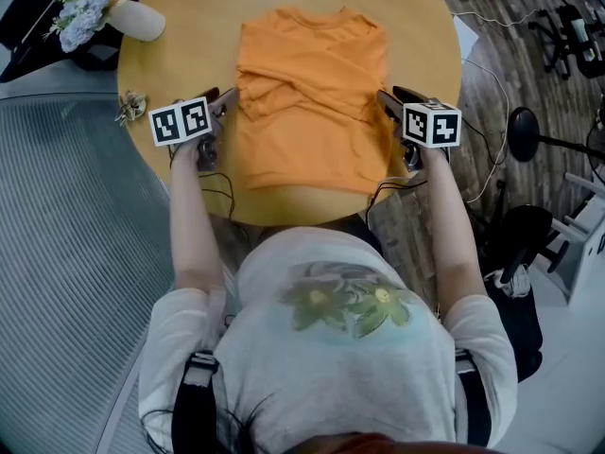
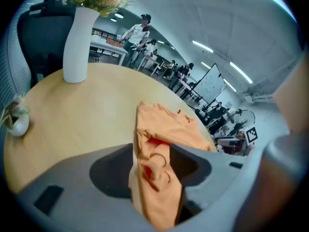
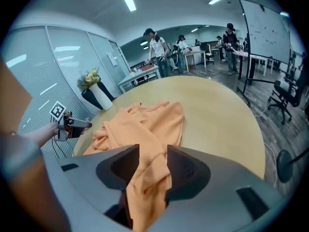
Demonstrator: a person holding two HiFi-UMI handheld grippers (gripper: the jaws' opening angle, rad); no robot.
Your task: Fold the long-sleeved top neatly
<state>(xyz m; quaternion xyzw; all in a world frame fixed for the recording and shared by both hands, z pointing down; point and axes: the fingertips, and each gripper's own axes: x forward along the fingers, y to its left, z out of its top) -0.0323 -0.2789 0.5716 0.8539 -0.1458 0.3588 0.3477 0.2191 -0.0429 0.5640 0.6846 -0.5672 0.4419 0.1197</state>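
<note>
The left gripper [image 1: 230,94] [image 2: 152,150] is seen with its jaws standing wide. A bunched fold of the orange long-sleeved top [image 1: 307,102] [image 2: 159,178] lies in the gap between them, but it is not clamped. The right gripper [image 1: 383,96] [image 3: 153,151] is likewise held wide, with loose cloth from the top's other side lying between its jaws and not pinched.

The top is spread on the round wooden table [image 1: 189,45] near the person's edge. Its neck is turned away from the person and its sleeves are crossed over the body. One gripper is placed at each side edge of the top, about halfway along its length.

One white vase [image 1: 140,19] [image 2: 77,42] holding flowers is set at the table's far left rim, well apart from the top. One small pale ornament [image 1: 130,108] [image 2: 17,121] lies near the left rim, just beside the left gripper and apart from the cloth.

A black chair [image 2: 36,30] is seen behind the vase. Cables [image 1: 487,83] and one dark round stand [image 1: 523,130] are seen on the floor to the right. A whiteboard [image 3: 265,28] and several people at desks are seen in the background.

In all, two grippers, one top, one table, one vase and one ornament are counted.
</note>
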